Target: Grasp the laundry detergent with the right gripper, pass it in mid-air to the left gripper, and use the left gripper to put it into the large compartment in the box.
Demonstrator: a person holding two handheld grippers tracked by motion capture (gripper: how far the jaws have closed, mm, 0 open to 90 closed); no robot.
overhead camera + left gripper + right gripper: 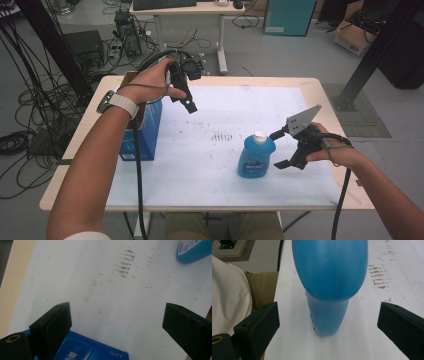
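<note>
The table [320, 87] is carrying a white sheet [215, 107] that is covering most of its top; the sheet is giving a plain, flat working surface, and a patch of brown marks [222, 136] is lying near its middle. At the left edge, a blue box [146, 131] is standing upright with its open top facing up, which is leaving it accessible from above as a receptacle.

Right of centre, toward the near side, the blue bottle [255, 156] is standing upright on the sheet with its white cap [259, 135] on top. It is standing clear of the box and of the table edges, so approach from the right is unobstructed.

The right gripper [276, 148] is sitting just right of the bottle, held side-on. Its jaws are standing wide apart, one level with the neck and one near the base, and in the right gripper view the bottle [329, 277] is lying centred between them, with neither jaw touching it. This alignment is suiting a side grasp, judged to be the step in hand.

The left gripper [189, 104] is hovering above the far left of the sheet, beside the box, angled downward. Its jaws are also spread wide and holding nothing; the left gripper view is showing the box corner [90, 350] beneath them. It appears to be waiting clear of the right hand's path.
</note>
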